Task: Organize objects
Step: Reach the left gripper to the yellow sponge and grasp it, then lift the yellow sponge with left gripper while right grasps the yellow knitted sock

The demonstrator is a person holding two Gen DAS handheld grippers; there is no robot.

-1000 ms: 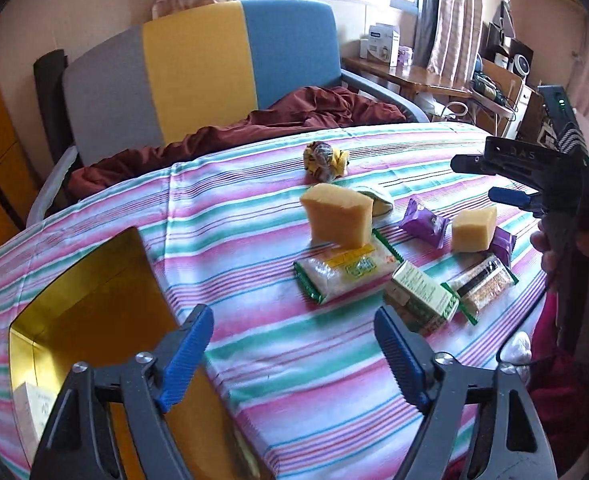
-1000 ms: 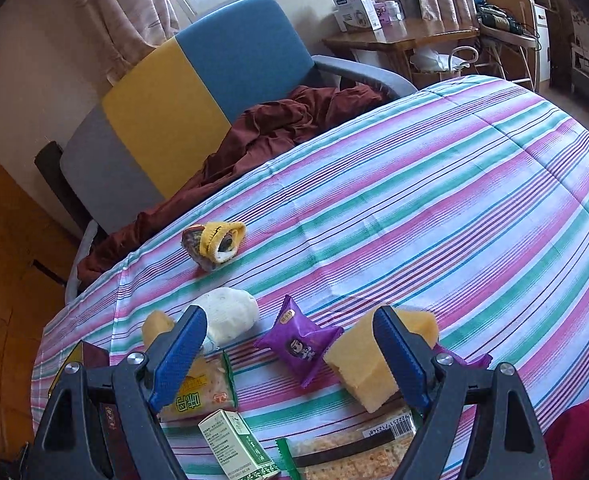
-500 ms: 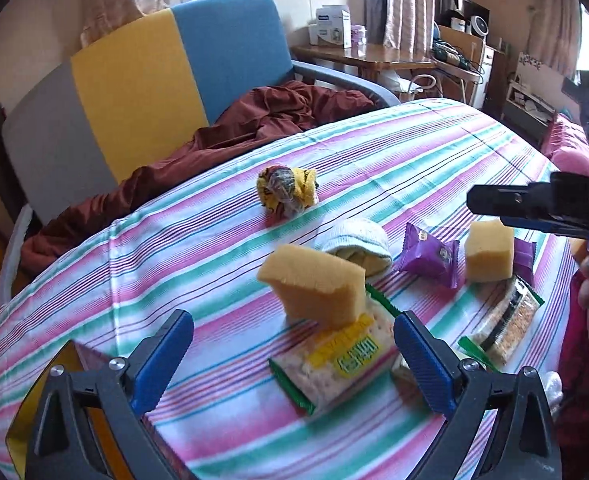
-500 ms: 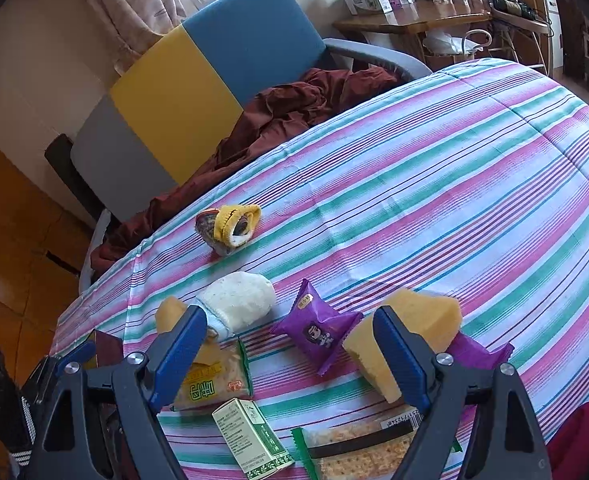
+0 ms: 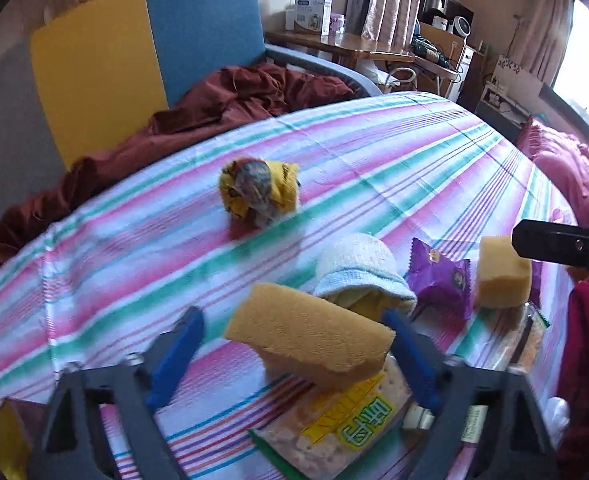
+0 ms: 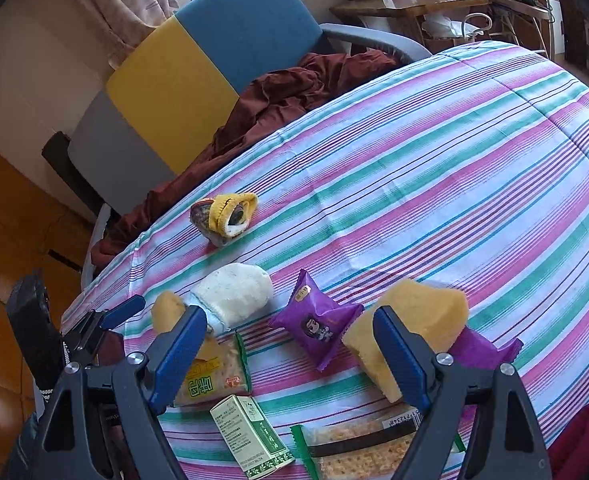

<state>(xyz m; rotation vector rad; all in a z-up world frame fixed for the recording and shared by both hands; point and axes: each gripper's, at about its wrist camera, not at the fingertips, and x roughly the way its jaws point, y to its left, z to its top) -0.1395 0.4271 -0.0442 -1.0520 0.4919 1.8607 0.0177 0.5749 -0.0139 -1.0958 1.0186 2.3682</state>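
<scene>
Striped cloth in pink, teal and white covers the surface [image 5: 394, 152], the largest item I see in both wrist views. Behind it stands an armchair [image 5: 142, 40] with grey, yellow and blue back panels, and a maroon blanket [image 5: 254, 92] lies crumpled on its seat. The left gripper [image 5: 294, 356] points down at the near group of objects; its jaws are closing, with the larger yellow sponge [image 5: 310, 336] between the blue pads. The right pad sits at the sponge's end, while the left pad stands clear of it, so I read no grip yet. That sponge rests on a cracker packet [image 5: 334, 432] with a yellow and green label. The right gripper [image 6: 290, 356] hangs released over the other end of the group, nothing between its pads; a second yellow sponge [image 6: 418, 320] lies just behind its right pad, resting on a purple wrapper [image 6: 486, 350]. A white and light-blue sock [image 5: 362, 272] lies just beyond the first sponge, and a balled yellow and grey sock [image 5: 260, 192] sits well apart, farther up the cloth. A long cracker pack [image 6: 366, 448] and a small green and white box [image 6: 250, 432] lie at the near edge. A purple snack packet [image 6: 314, 324] lies between the two sponges.
</scene>
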